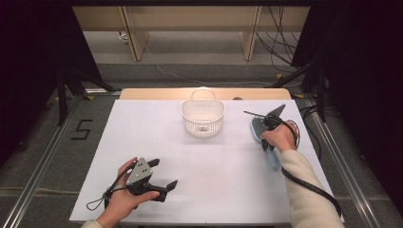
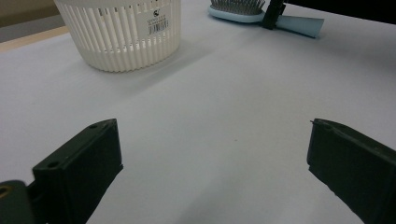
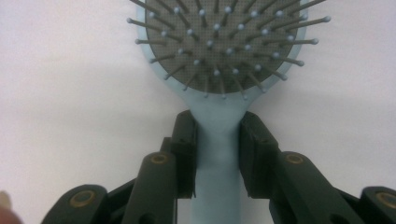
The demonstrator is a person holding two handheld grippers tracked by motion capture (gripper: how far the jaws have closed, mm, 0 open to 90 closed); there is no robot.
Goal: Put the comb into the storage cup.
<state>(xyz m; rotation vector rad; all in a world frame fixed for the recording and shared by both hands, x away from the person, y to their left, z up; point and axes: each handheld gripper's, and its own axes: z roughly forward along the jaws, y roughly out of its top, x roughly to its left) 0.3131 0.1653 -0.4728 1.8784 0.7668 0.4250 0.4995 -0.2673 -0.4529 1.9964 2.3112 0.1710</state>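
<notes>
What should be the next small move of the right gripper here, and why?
Probably a short straight lift. The right gripper has its jaws against both sides of the light blue hairbrush at the neck, while the brush lies flat on the white table. The white basket stands upright and empty to its left, a likely place for it.

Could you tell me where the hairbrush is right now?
In the high view, the hairbrush lies on the table's right side, right of the white basket, its neck gripped by the right hand-held gripper.
</notes>
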